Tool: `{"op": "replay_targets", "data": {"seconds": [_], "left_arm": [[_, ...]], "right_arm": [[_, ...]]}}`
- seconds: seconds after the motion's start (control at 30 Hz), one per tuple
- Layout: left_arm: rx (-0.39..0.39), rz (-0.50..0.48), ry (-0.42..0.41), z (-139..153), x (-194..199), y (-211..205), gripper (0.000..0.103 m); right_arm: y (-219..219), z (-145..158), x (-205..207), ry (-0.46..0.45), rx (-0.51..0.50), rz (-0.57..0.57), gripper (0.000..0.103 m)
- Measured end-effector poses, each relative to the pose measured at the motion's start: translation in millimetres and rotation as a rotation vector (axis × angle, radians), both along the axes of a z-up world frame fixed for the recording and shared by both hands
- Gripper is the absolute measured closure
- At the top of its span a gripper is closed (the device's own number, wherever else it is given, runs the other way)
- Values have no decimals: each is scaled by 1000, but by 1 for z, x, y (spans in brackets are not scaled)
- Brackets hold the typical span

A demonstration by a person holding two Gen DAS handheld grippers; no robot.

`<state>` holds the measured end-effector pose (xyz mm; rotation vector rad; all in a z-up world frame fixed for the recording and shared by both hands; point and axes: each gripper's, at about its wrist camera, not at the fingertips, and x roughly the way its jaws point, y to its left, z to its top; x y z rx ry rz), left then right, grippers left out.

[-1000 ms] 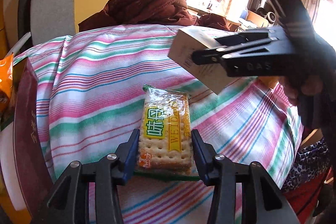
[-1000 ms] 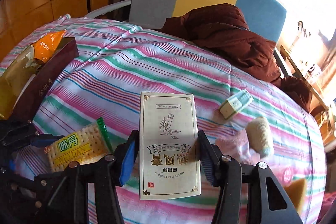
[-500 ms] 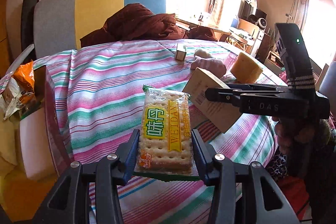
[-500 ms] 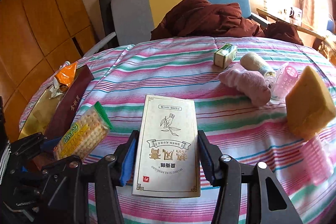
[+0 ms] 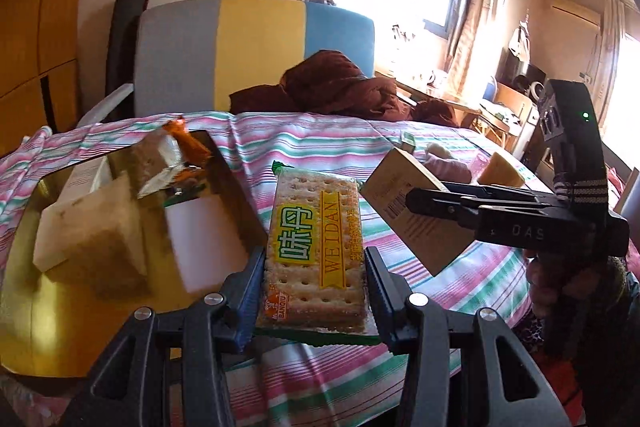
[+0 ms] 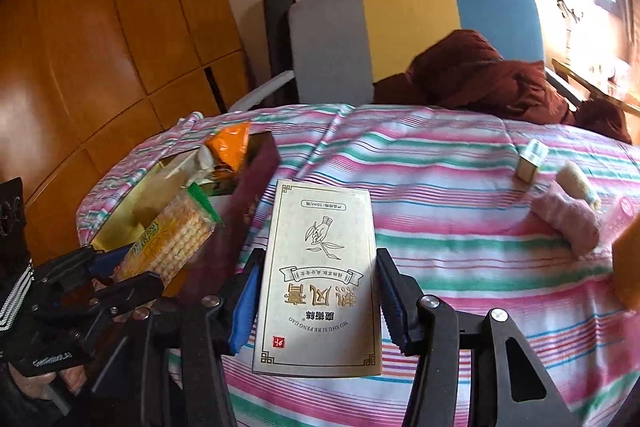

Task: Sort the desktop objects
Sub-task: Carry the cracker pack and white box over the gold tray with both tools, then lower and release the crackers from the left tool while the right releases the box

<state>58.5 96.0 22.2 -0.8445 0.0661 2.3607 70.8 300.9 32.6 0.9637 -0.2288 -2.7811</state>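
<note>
Cracker packet (image 5: 316, 255) and cream carton (image 6: 318, 279) are held aloft beside the gold-lined box (image 5: 24, 307).
Each is pinched across its long edges by 1 gripper, left (image 5: 316, 299) and right (image 6: 318, 299); crackers judged light, brittle; carton light, stiff.

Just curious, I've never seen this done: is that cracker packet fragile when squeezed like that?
Probably brittle: the cracker packet shows thin perforated biscuits under clear film. It likely stays stiff, jutting flat from the left gripper. The glossy wrapper may slip.

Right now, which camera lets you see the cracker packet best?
The left wrist view: the cracker packet faces the camera, label readable, clamped in the left gripper. The right wrist view shows the packet only side-on, at the left, above the dark red box.
</note>
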Motion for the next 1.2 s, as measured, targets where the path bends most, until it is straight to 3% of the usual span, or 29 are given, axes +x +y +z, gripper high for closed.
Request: {"op": "replay_targets", "data": {"seconds": [0.33, 0.57, 0.83, 1.0, 1.13, 1.2], "left_arm": [[-33, 249, 33, 3, -32, -94, 55], [-67, 379, -14, -17, -53, -143, 55], [-74, 399, -74, -37, -62, -162, 55], [-81, 391, -99, -44, -63, -166, 55], [-70, 399, -95, -44, -62, -169, 54], [-55, 399, -96, -43, -62, -172, 52]], "right_arm": [[-108, 30, -23, 125, 86, 298, 49], [-166, 29, -43, 166, 192, 528, 49], [-203, 15, -55, 147, 359, 750, 49], [-215, 0, -63, 89, 435, 866, 48], [-217, -11, -75, 31, 412, 907, 45], [-215, -13, -77, 17, 384, 915, 34]]}}
